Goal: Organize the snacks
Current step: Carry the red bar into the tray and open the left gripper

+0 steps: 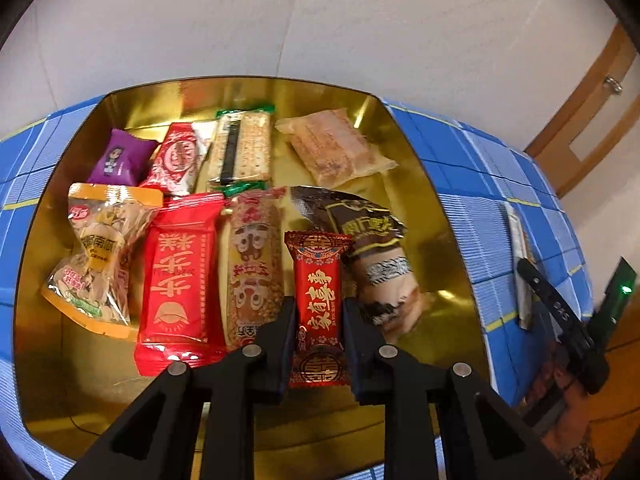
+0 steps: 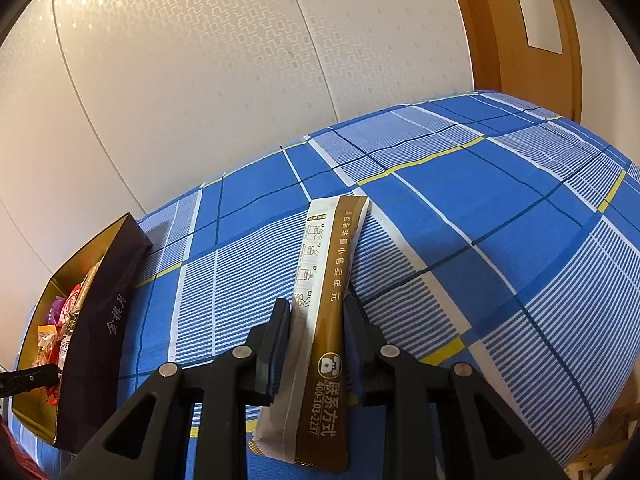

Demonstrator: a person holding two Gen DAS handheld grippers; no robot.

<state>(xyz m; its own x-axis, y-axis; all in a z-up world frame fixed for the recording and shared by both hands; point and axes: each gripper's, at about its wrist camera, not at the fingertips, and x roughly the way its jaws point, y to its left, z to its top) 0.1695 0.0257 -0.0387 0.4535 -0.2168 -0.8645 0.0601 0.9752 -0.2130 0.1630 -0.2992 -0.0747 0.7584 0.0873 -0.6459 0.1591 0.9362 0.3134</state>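
Observation:
In the left wrist view my left gripper (image 1: 319, 312) is shut on a small red candy packet (image 1: 319, 280) with gold characters, held low over the gold-lined box (image 1: 432, 208). The box holds several snacks: a red bar (image 1: 180, 280), an orange nut pack (image 1: 96, 256), a brown pack (image 1: 372, 248), a cracker pack (image 1: 242, 148). In the right wrist view my right gripper (image 2: 318, 320) is shut on a long brown-and-white sachet stick (image 2: 324, 320) over the blue checked cloth (image 2: 480, 220). The box (image 2: 96, 320) shows at the left, dark outside.
The table stands against a white patterned wall (image 2: 200, 60). A wooden door (image 2: 520, 20) is at the right. The right gripper's body and sachet (image 1: 520, 264) show at the right edge of the left wrist view, beside the box.

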